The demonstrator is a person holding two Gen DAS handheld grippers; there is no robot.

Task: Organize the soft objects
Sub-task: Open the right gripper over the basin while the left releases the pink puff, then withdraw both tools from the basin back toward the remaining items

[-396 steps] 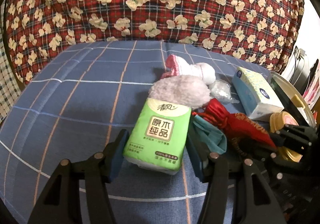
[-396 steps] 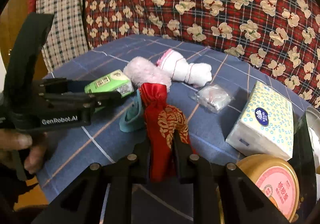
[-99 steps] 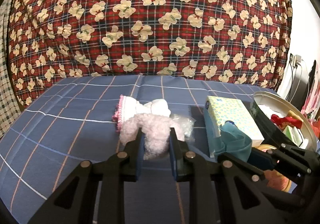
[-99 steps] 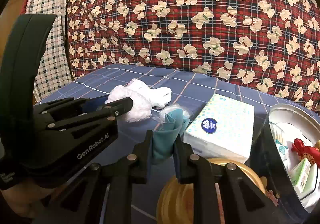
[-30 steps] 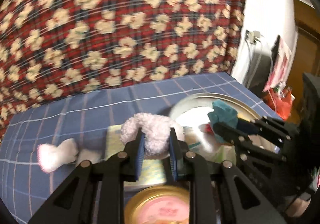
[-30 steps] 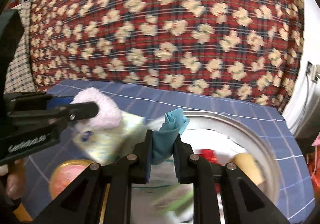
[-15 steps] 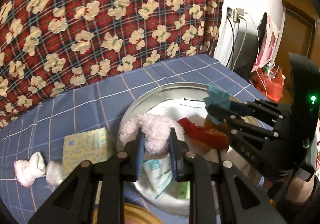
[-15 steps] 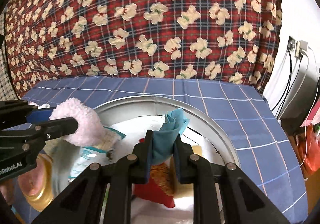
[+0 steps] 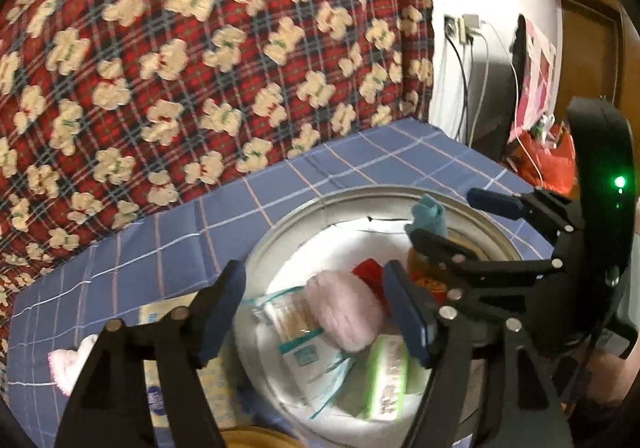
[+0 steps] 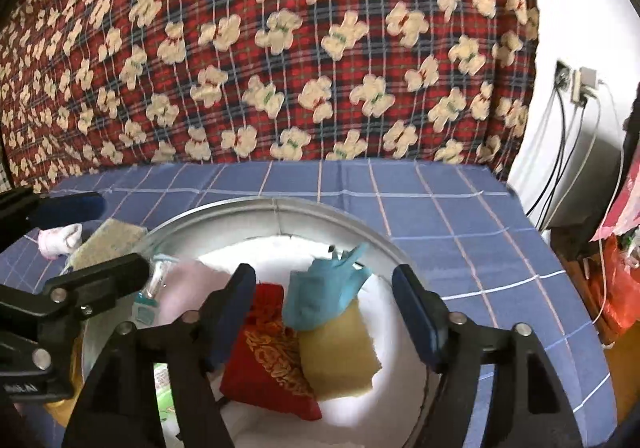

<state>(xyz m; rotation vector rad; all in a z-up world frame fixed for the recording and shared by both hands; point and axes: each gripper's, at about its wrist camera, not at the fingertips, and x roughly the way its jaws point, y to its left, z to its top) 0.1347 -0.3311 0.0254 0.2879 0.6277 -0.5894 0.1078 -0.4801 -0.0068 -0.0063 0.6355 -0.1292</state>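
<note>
Both jaws are opening over the round tin (image 10: 280, 207) — the left gripper (image 9: 316, 312) frees the pink plush (image 9: 344, 312), the right gripper (image 10: 324, 312) the teal cloth (image 10: 320, 296) at its 12 o'clock — so lift straight up.

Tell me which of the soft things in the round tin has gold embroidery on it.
The red pouch. It lies in the tin beside the plain yellow sponge; the teal cloth and pink fluffy piece are plain too.

Inside the round metal tin (image 10: 280, 207) lie a fluffy pink puff (image 9: 346, 310), a crumpled teal cloth (image 10: 324, 294) on a yellow sponge (image 10: 340, 360), a red pouch with gold print (image 10: 268, 360) and a green tissue pack (image 9: 386, 380).
</note>
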